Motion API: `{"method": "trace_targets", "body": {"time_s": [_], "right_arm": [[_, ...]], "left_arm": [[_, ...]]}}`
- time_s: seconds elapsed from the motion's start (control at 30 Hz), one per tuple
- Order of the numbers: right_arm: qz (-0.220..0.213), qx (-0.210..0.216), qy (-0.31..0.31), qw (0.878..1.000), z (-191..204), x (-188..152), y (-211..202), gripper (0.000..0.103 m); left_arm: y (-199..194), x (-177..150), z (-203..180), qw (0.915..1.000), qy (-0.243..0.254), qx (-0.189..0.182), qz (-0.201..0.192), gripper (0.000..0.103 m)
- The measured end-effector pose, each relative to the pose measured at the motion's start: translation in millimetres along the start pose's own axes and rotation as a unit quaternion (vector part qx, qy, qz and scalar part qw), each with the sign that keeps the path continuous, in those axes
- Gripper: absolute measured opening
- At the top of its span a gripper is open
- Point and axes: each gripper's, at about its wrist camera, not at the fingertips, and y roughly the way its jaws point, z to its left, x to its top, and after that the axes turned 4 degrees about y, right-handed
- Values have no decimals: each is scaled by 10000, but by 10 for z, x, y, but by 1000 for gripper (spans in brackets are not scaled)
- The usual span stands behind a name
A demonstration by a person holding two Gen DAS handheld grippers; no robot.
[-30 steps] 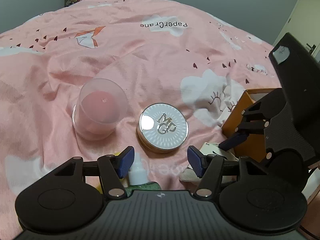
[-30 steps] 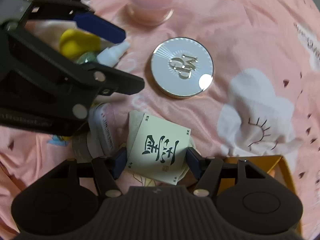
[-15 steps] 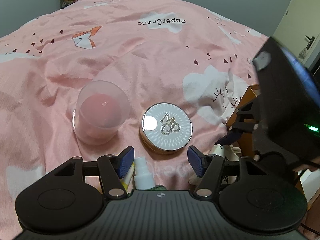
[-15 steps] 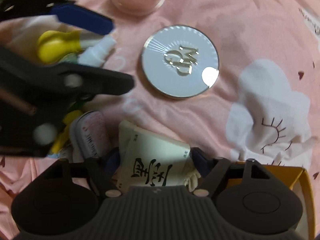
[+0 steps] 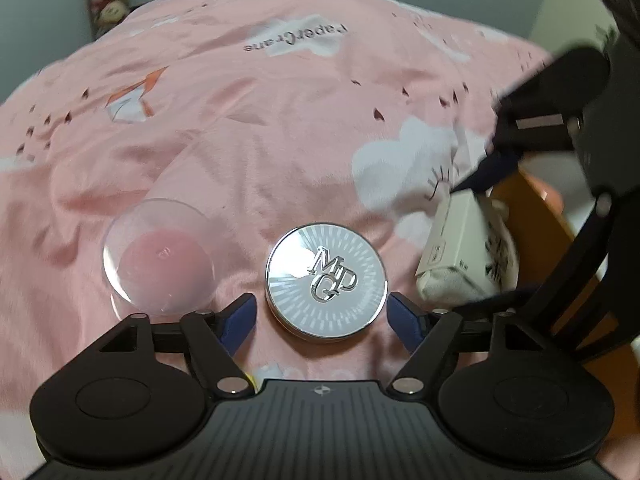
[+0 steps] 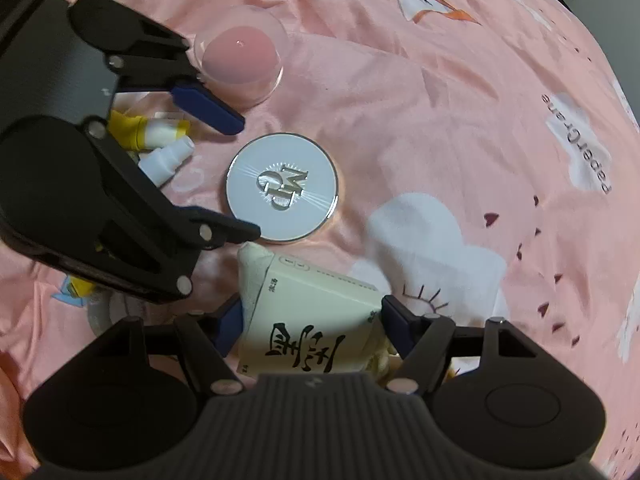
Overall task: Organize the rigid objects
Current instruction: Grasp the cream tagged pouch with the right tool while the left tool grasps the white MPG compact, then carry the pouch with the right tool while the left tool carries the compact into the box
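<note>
A round silver compact point(image 5: 326, 280) lies on the pink bedspread, also in the right wrist view point(image 6: 282, 188). My left gripper point(image 5: 320, 320) is open, its blue pads on either side of the compact's near edge. My right gripper point(image 6: 312, 322) is shut on a cream tissue pack point(image 6: 308, 320) with black characters, lifted off the bed; the pack shows at the right of the left wrist view point(image 5: 464, 252). A clear dome case with a pink sponge point(image 5: 160, 256) stands left of the compact.
An orange box point(image 5: 560, 240) sits at the right behind the right gripper. A small white spray bottle point(image 6: 166, 160), a yellow-capped tube point(image 6: 140, 132) and other small items lie under the left gripper. The pink bedspread point(image 5: 280, 120) stretches beyond.
My left gripper moved forward so the compact sits between its pads. My right gripper lifted the tissue pack off the bed and swung up and right.
</note>
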Motion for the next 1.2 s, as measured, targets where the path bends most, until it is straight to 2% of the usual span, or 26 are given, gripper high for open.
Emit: {"method": "trace_targets", "body": {"time_s": [0.2,0.43,0.5,0.77,1.0,1.2], "right_arm": [[146,123,-450,9988,122,-28,169,72],[260,234,-397,9986,89,-32,377,72],[251,281,-307,9988,78,-63,332,72],[134,203,-176,9995,48,-81,275,72],[-226,178,32,9996,61,-88,3,71],[-686,157,266,9972,125,-109,-415,71]], "left_arm": [[155,-17,-208,9951,935,319,-7,89],[320,-30,-306,9889,1394,489,-156,92],[341,-41,-297,9890,1390,466,-221,88],[219,-93,-211,9932,1035,268,-453,88],[-204,-127,-225,9927,759,407,-839,87],[-667,-78,-219,9899,538,462,-1226,88]]}}
